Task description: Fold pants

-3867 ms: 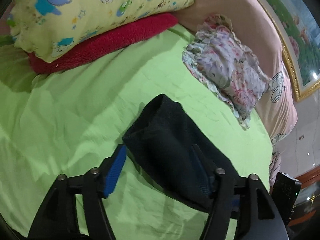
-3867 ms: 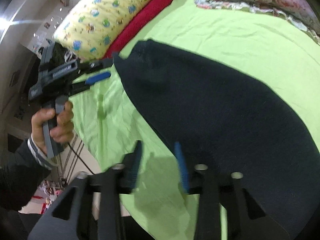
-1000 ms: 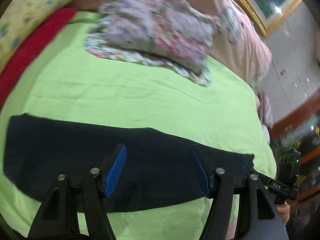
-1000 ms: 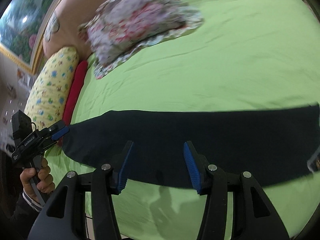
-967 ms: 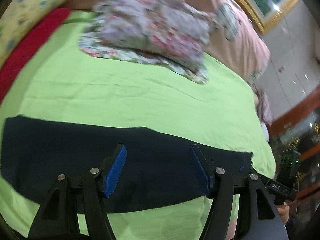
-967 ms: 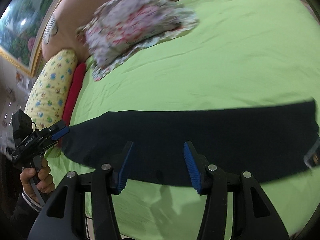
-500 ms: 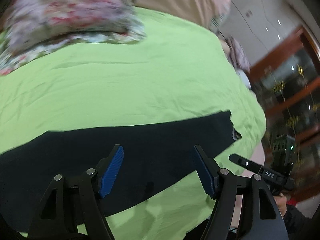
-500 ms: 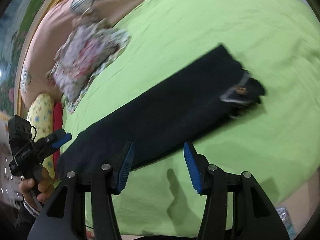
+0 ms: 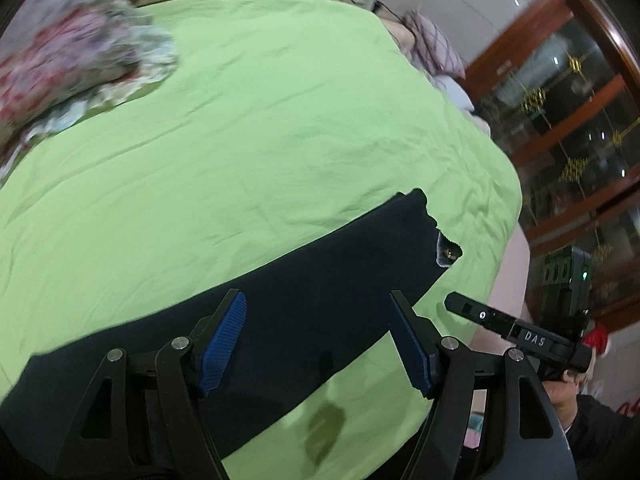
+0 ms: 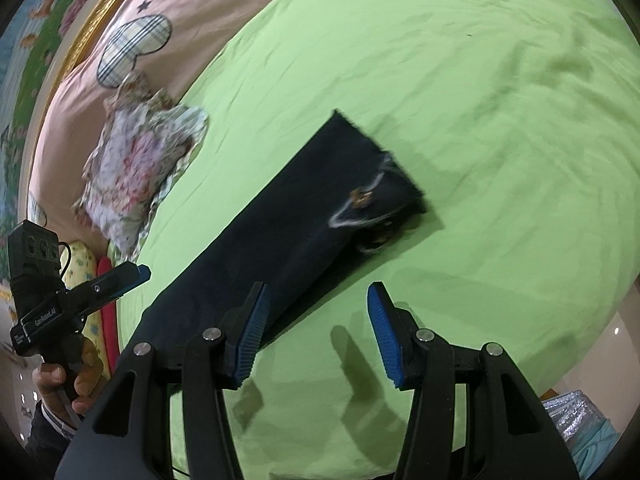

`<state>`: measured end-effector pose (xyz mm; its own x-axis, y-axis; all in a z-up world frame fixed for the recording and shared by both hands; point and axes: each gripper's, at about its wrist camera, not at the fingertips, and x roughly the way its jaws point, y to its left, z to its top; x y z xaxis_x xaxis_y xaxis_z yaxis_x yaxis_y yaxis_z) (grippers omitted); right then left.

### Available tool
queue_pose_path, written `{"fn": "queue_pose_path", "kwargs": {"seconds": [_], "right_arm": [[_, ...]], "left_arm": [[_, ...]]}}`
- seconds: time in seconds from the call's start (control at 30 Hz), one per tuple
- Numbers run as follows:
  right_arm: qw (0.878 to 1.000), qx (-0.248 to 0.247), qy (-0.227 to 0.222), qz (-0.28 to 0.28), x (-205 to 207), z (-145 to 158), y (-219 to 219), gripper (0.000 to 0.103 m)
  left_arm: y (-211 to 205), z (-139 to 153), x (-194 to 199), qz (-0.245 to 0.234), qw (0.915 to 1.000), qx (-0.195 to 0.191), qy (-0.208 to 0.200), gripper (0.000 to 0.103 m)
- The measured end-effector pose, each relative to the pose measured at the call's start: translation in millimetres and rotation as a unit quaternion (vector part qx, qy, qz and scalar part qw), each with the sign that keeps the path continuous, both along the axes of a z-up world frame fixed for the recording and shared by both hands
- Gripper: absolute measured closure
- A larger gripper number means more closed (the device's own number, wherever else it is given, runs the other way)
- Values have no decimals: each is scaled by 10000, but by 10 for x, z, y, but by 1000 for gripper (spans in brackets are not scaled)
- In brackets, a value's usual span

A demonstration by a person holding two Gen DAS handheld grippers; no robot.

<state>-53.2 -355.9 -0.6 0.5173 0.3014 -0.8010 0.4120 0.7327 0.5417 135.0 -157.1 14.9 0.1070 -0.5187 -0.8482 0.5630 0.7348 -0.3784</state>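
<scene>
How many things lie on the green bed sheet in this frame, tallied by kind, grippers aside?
Pants: 1, dark, laid out long on the green sheet.
Floral pillows: 1.
Yellow printed pillows: 1.
Red blankets: 1, beside the yellow pillow.
Total: 4.

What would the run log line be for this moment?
pants: flat strip on sheet | left hand-held gripper: open, empty | right hand-held gripper: open, empty

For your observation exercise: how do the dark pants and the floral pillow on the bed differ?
The pants are plain dark and lie flat in a long strip; the floral pillow is pale, patterned, ruffled and plump. The pants lie mid-bed, the pillow by the pink headboard. Both rest on the green sheet.
</scene>
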Motion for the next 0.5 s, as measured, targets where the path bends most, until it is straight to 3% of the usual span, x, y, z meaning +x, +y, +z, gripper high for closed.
{"fn": "queue_pose_path", "kwargs": {"seconds": [0.5], "right_arm": [[9968,519,48,-607,199,-273,-382,51]], "left_arm": [[-1018,-396,366,-1218,9908,455,372,30]]}}
